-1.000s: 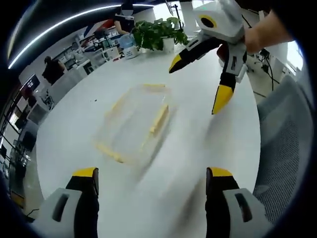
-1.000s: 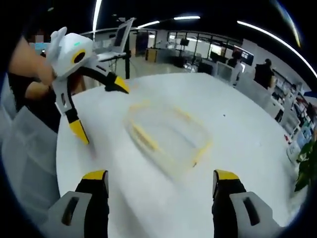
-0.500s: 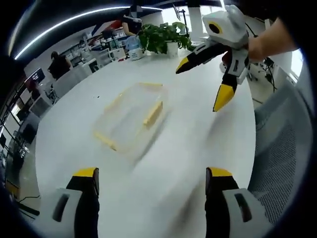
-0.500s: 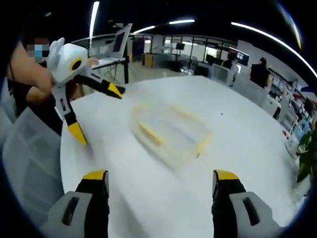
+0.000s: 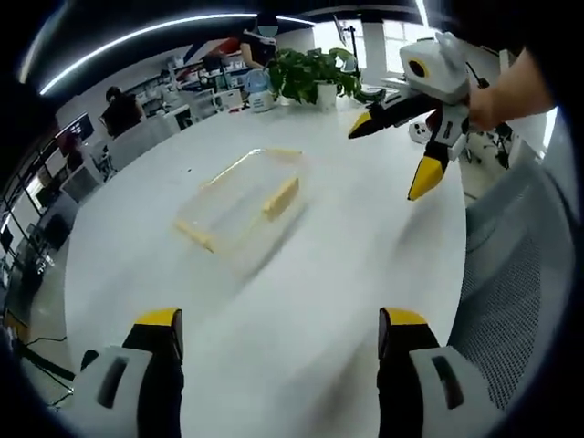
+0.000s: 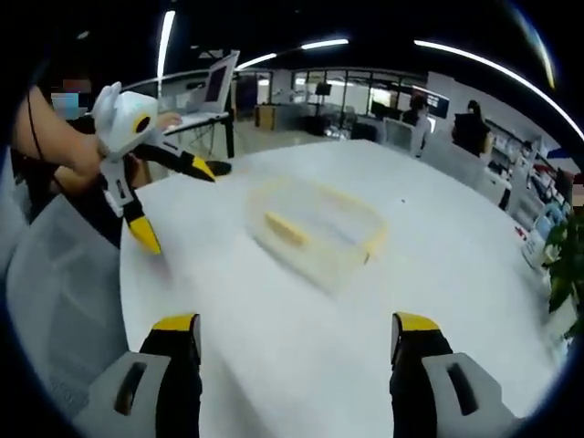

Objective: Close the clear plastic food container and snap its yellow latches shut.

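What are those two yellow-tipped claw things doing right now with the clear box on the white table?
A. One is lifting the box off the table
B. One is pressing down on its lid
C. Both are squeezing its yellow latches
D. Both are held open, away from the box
D: the clear box sits alone on the white table, while the left gripper and right gripper are held apart from it, jaws spread.

Container point(image 5: 239, 198) lies on the table point(image 5: 301, 301), potted plant point(image 5: 315, 73) behind it

Both views face container point(image 5: 242, 193) point(image 6: 315, 228) from opposite sides.
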A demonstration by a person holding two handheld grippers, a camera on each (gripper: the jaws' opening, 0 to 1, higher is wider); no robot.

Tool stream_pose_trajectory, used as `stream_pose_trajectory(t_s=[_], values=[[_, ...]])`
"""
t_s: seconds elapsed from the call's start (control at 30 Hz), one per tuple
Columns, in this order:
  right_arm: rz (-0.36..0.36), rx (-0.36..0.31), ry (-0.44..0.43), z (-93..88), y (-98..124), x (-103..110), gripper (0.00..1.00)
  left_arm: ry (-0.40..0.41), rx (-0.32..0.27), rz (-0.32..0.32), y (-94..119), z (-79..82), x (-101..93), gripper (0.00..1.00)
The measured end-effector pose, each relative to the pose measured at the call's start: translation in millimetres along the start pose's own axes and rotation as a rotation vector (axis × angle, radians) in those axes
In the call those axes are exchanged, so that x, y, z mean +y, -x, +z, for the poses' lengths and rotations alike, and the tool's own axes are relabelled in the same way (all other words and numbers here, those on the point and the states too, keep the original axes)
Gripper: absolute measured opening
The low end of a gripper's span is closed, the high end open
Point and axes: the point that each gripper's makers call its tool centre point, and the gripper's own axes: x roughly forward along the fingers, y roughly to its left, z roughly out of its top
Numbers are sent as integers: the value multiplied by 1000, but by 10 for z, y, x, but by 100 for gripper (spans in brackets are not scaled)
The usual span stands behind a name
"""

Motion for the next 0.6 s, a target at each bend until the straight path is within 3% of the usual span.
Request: stream_pose_trajectory(t_s=[0.6], values=[[-43, -40, -58, -79, 209, 51, 86, 43, -5, -1, 169, -238, -171, 89]])
